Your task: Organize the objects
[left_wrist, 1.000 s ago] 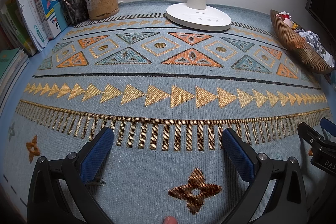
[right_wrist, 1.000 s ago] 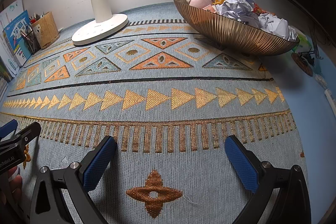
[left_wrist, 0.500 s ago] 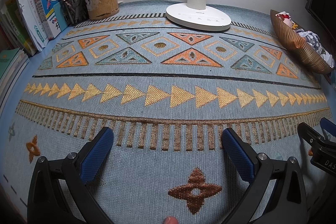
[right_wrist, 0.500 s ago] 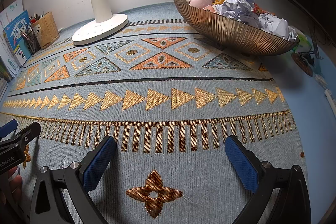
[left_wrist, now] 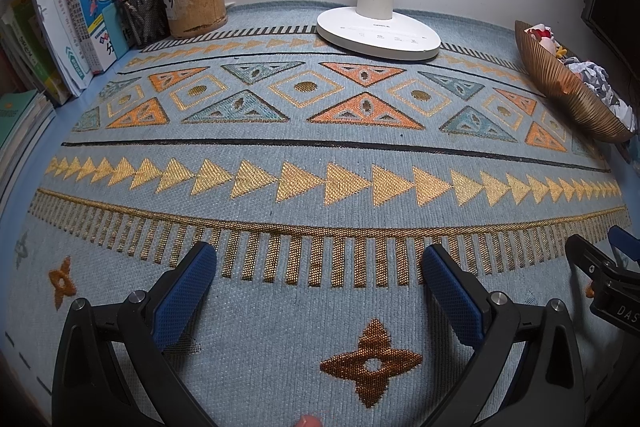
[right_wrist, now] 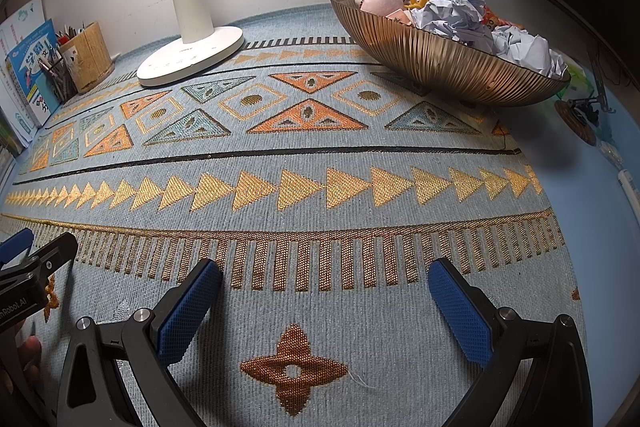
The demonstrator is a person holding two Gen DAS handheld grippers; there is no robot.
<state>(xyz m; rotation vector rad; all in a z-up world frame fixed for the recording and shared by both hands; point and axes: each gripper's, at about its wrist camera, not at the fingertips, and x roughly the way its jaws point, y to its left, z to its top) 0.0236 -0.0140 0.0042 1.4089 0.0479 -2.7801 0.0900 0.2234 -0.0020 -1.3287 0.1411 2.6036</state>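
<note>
Bowl [right_wrist: 440, 55] is at 1 o'clock in the right view, 3 o'clock in the left [left_wrist: 560, 87] — sits on the mat's far right part, heaped with crumpled paper [right_wrist: 460, 15], a pink plush [right_wrist: 384, 1] and small bits.

Nothing changed over the last second: both views match the earlier frames, no object shifted, neither gripper moved. Judgement: either idle before the first pick or finished — the open mat [right_wrist: 320, 155] has nothing loose on it and the clutter is already in the bowl, so the sort looks done or nearly so.

Pose:
- Left gripper [left_wrist: 320, 263] low over the mat's near edge, pointing at the lamp [left_wrist: 376, 27] at 12 o'clock. Jaws wide, nothing between them.
- Right gripper [right_wrist: 324, 279] same height, just beside the left, aimed slightly toward the bowl. Jaws wide, empty.
- Each sees the other's tip at its frame edge — 3 o'clock in the left view, 9 o'clock in the right.

Pen cups [left_wrist: 180, 3] and books [left_wrist: 80, 19] at 10 o'clock, upright against the wall, well apart from both grippers.
</note>
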